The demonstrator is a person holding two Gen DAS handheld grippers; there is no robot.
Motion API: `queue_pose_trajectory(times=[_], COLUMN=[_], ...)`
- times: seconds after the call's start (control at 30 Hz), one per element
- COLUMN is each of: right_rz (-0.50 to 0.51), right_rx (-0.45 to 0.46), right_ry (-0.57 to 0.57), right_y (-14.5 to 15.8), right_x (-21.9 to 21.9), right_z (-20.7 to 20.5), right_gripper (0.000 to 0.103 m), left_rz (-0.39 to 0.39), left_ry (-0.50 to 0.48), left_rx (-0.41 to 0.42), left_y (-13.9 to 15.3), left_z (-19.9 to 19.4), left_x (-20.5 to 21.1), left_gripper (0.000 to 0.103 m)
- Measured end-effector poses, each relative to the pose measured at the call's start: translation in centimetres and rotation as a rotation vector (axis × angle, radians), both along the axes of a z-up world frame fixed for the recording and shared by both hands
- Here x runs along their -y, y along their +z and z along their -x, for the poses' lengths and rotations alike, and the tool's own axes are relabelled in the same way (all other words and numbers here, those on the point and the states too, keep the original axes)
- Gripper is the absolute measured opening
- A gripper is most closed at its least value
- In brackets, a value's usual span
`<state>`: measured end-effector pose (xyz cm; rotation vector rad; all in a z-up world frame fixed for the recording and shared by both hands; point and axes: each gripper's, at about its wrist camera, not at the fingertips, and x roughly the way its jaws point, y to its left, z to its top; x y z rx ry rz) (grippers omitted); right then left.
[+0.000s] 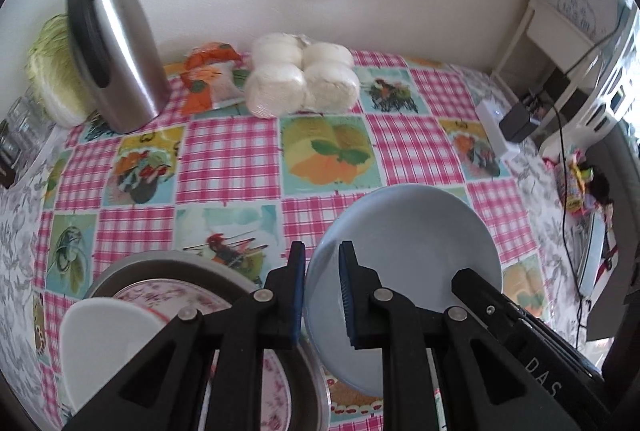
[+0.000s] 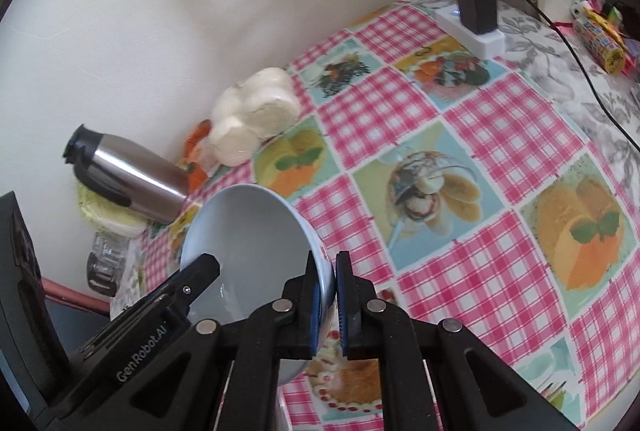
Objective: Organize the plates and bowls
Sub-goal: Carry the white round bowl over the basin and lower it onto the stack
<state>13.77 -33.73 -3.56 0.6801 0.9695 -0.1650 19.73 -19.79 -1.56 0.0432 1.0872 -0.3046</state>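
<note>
Pale blue bowl (image 1: pixel 404 263) pinched by opposite rims, both jaws nearly closed on it, tilted above bench (image 1: pixel 232 159); likely bound for near-left stack (image 1: pixel 172 295).

Checked tablecloth (image 1: pixel 232 155) (flask (image 1: pixel 116 59), buns (image 1: pixel 300 79))

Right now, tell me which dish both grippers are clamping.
The pale blue bowl: left gripper and right gripper pinch opposite rims. The floral plate and white dish sit ungripped in the metal pan.
</note>
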Motion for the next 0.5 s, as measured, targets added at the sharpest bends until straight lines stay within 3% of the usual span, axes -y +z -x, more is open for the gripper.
queue_pose_trajectory(times=[0.33,0.5], right_rz=[0.02,0.025], right_rx=[0.082,0.116], right_ry=[0.087,0.138], right_y=[3.1,4.2], right_x=[-4.1,-6.6], right_z=[0.4,0.4], right_gripper=[0.009,0.009], left_rz=[0.043,0.115], left_ry=[0.072,0.124], left_rx=[0.065,0.08], left_y=[3.0,4.3], left_z=[1.6,2.7], left_x=[-5.1,-8.6], left_gripper=[0.017,0.017])
